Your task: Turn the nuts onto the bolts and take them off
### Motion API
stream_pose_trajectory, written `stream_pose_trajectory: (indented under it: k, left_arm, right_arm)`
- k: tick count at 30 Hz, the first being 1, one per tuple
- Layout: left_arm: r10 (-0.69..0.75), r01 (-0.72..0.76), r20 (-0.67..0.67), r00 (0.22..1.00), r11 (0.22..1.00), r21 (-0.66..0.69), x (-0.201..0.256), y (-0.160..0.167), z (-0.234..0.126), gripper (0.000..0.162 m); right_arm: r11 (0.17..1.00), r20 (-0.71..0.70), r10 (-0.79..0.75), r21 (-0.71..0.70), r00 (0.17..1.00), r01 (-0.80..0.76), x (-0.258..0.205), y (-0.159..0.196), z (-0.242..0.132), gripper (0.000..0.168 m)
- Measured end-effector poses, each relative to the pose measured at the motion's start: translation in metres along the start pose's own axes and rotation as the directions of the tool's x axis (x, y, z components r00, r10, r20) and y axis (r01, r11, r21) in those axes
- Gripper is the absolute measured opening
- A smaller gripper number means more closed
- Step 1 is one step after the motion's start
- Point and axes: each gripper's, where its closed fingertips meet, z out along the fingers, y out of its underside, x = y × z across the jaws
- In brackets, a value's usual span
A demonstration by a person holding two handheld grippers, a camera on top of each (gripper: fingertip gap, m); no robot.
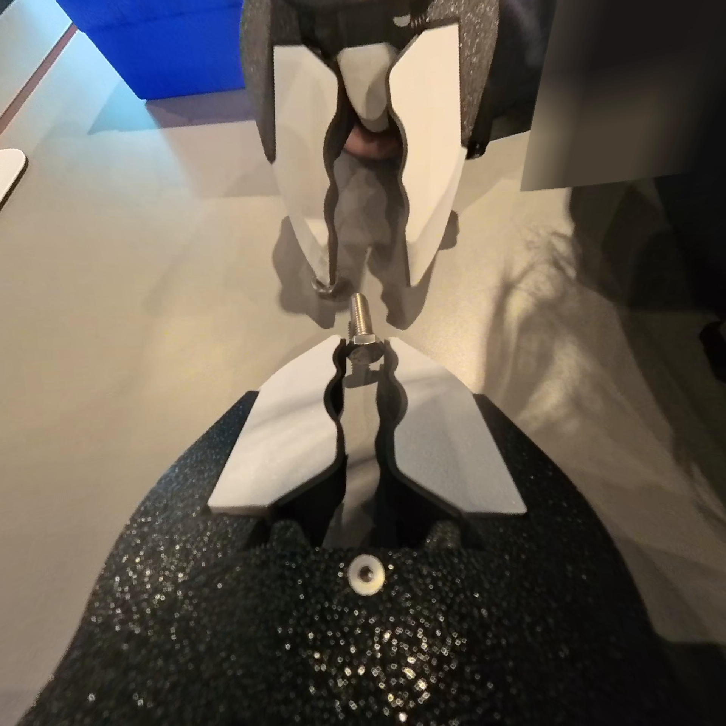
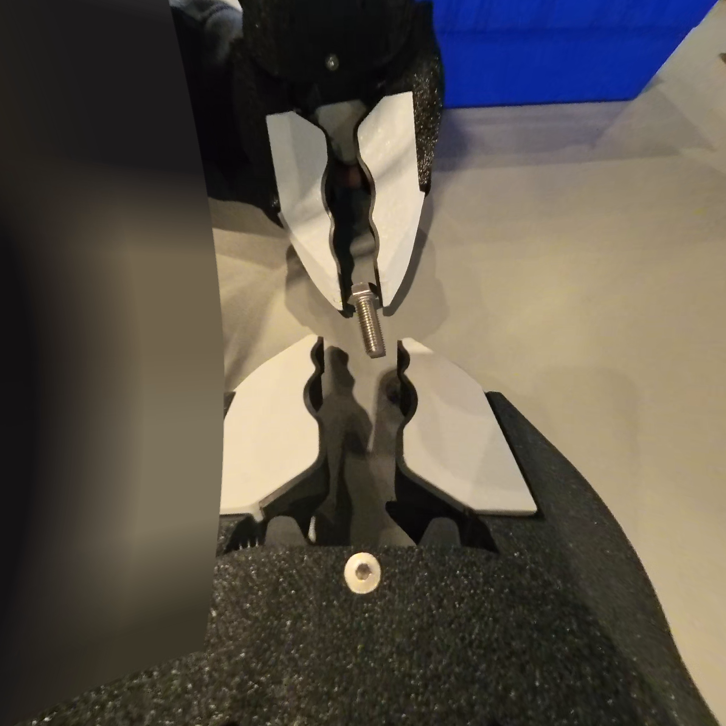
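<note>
My left gripper (image 1: 364, 345) is shut on the hex head of a steel bolt (image 1: 359, 318). The threaded shaft points away from it, towards my right gripper (image 1: 371, 283). The two grippers face each other tip to tip over the grey table (image 1: 137, 314). A small steel nut (image 1: 324, 290) sits at the tip of one right finger; I cannot tell if it rests on the table. In the right wrist view my right gripper (image 2: 361, 347) is open, and the bolt (image 2: 369, 326) reaches between its fingertips from the left gripper (image 2: 365, 308).
A blue box (image 1: 157, 47) stands at the back of the table and also shows in the right wrist view (image 2: 569, 51). A white flat object (image 1: 8, 173) lies at the far left edge. Shadows fall on the table on the right. The grippers are tip to tip, or close to it. From either gripper's tips it is about 35 centimetres to the white flat object (image 1: 8, 173).
</note>
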Motion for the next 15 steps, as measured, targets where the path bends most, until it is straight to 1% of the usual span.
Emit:
stream_pose_trajectory:
  k: [4,8,12,15]
  left_arm:
    - [-0.034,0.034,0.03,0.999,0.999,-0.009,-0.006,0.001,0.0,0.017]
    - [-0.096,0.097,0.042,0.994,0.995,-0.026,-0.01,0.005,0.0,0.017]
    - [-0.178,0.179,0.027,0.984,0.983,-0.049,-0.011,0.009,0.0,0.018]
    - [-0.196,0.198,0.029,0.98,0.979,-0.052,-0.011,0.011,-0.001,0.018]
  right_arm:
    - [0.999,-0.05,0.032,0.038,0.998,-0.03,0.009,-0.002,-0.007,0.034]
    - [0.998,-0.092,0.063,-0.008,0.994,-0.064,0.014,0.008,-0.011,0.032]
    - [0.995,-0.144,0.078,-0.044,0.986,-0.085,0.02,0.014,-0.009,0.031]
    - [0.991,-0.185,0.093,-0.08,0.978,-0.109,0.028,0.018,-0.006,0.03]
